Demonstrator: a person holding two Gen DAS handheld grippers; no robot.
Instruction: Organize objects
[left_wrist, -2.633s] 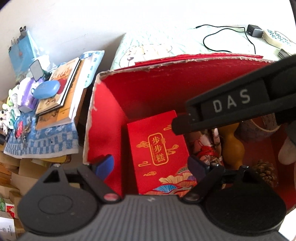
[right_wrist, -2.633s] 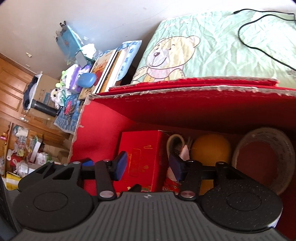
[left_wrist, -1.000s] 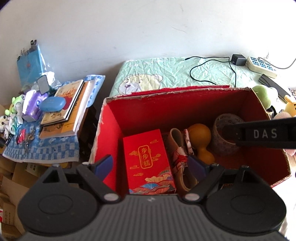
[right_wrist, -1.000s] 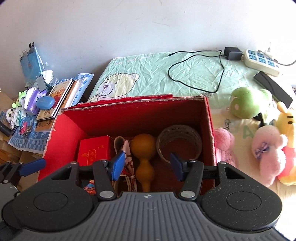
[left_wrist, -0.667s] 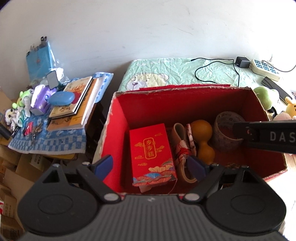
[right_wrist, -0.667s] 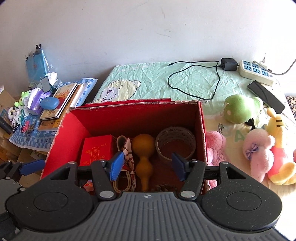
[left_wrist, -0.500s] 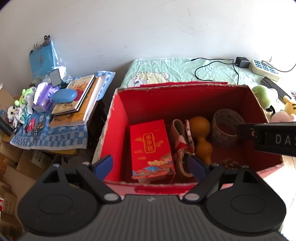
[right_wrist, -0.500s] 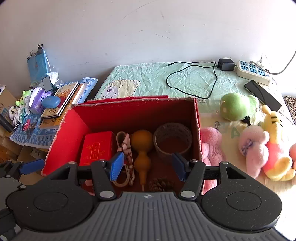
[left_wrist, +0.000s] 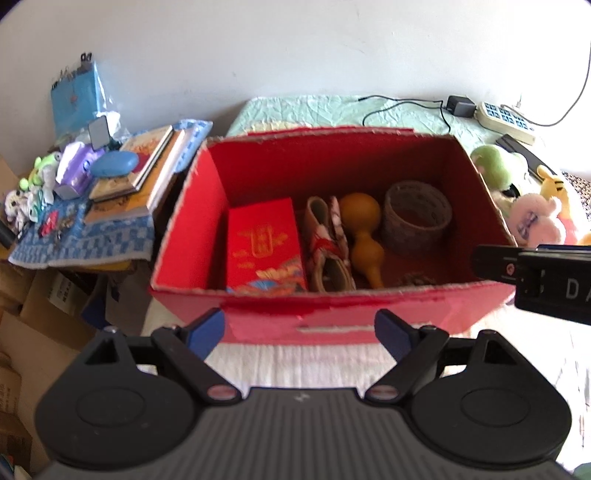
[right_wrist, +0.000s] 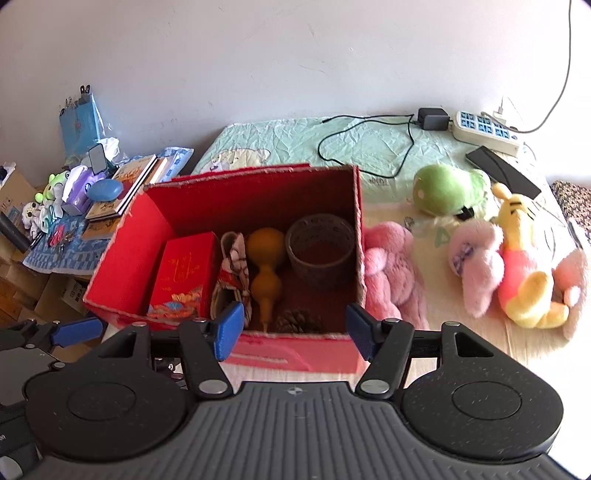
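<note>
Five items — packet, pouch, gourd, basket, pinecone — were packed in the red box (right_wrist: 236, 343); plush toys (right_wrist: 517, 266) at right remained, with left gripper (left_wrist: 299, 332) spread and right gripper (right_wrist: 293, 330) opening, both empty.

Both hand-held grippers are now pulled back out of the red box (left_wrist: 332, 314), where they were pushed deep inside a moment ago. The box's near wall is now seen in front of the left hand-held gripper (left_wrist: 299, 328). The jaws of the right hand-held gripper (right_wrist: 295, 330) are being opened wider, with nothing between them. The pine cone (right_wrist: 297, 321) and the soft toys (right_wrist: 517, 266) are now seen.
</note>
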